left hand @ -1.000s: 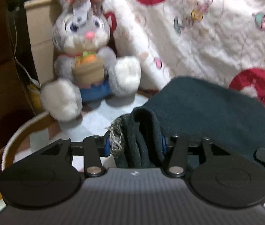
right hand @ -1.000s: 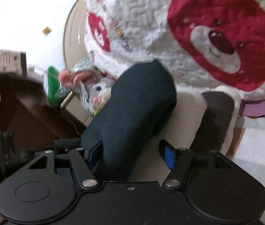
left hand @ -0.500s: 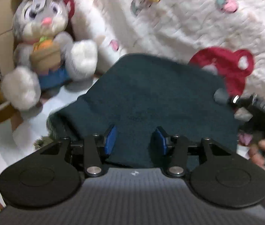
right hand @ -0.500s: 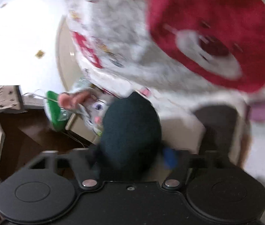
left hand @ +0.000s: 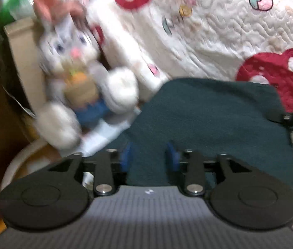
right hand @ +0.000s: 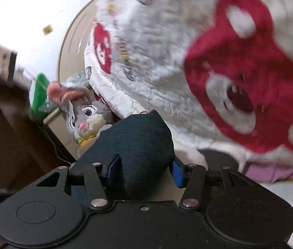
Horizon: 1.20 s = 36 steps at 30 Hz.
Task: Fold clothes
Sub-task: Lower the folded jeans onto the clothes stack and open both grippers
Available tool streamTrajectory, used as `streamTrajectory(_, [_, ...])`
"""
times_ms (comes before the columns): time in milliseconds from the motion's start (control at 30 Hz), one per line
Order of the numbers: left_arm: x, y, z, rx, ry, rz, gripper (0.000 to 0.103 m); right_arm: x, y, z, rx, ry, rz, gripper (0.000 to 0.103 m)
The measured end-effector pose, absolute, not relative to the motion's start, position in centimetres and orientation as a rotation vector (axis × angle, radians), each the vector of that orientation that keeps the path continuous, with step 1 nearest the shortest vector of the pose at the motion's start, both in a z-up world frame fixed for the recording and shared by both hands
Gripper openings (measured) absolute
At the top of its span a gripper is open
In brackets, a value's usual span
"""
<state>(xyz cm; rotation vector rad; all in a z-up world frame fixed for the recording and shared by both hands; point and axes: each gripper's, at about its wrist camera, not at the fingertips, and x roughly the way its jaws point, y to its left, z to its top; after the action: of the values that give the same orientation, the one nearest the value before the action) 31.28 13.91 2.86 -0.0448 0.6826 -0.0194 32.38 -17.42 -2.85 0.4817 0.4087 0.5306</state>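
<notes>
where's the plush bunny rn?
Left wrist view: the plush bunny sits upper left, against a beige box, just left of the dark green garment and the white quilt. Right wrist view: it peeks out behind the garment's left edge.

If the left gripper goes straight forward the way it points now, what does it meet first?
The left gripper has its jaws apart with the dark green cloth right between and ahead of them, so it would meet that cloth first. Beyond it lies the white quilt; depth is hard to judge.

Plush rabbit [left hand: 80,83] (blurred), bear-print quilt [left hand: 219,41]
</notes>
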Motion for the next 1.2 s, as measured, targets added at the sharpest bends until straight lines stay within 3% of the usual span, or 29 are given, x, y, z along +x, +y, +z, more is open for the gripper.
streamTrajectory(233, [30.3, 14.5, 3.0, -0.006, 0.636, 0.085, 0.047, 27.2, -15.7, -1.0, 0.175, 0.204, 0.419, 0.057])
streamTrajectory(300, [30.0, 14.7, 3.0, 0.004, 0.622, 0.114, 0.053, 26.2, -14.9, -0.7, 0.052, 0.138, 0.446, 0.057])
streamTrajectory(367, [29.8, 15.0, 2.9, 0.002, 0.616, 0.137, 0.053, 27.4, -14.1, -1.3, -0.022, 0.184, 0.468, 0.054])
streamTrajectory(433, [30.0, 15.8, 2.2, -0.051, 0.635, 0.135, 0.053, 28.5, -13.3, -1.9, -0.096, 0.230, 0.490, 0.061])
streamTrajectory(500, [30.3, 16.6, 1.6, -0.103, 0.654, 0.134, 0.055, 29.6, -12.6, -2.5, -0.159, 0.272, 0.510, 0.062])
streamTrajectory(767, [28.4, 15.8, 1.2, -0.092, 0.598, 0.160, 0.056, 27.4, -12.7, -2.3, -0.072, 0.298, 0.478, 0.063])
streamTrajectory(833, [27.1, 15.0, 1.4, -0.060, 0.556, 0.165, 0.062, 25.6, -12.8, -2.4, -0.030, 0.293, 0.493, 0.063])
streamTrajectory(967, [24.5, 13.4, 1.8, 0.005, 0.476, 0.175, 0.063, 22.4, -13.4, -3.2, 0.062, 0.310, 0.561, 0.065])
streamTrajectory(1200, [20.8, 9.8, 1.8, 0.022, 0.497, 0.126, 0.075, 20.3, -14.8, -3.9, 0.188, 0.455, 0.697, 0.065])
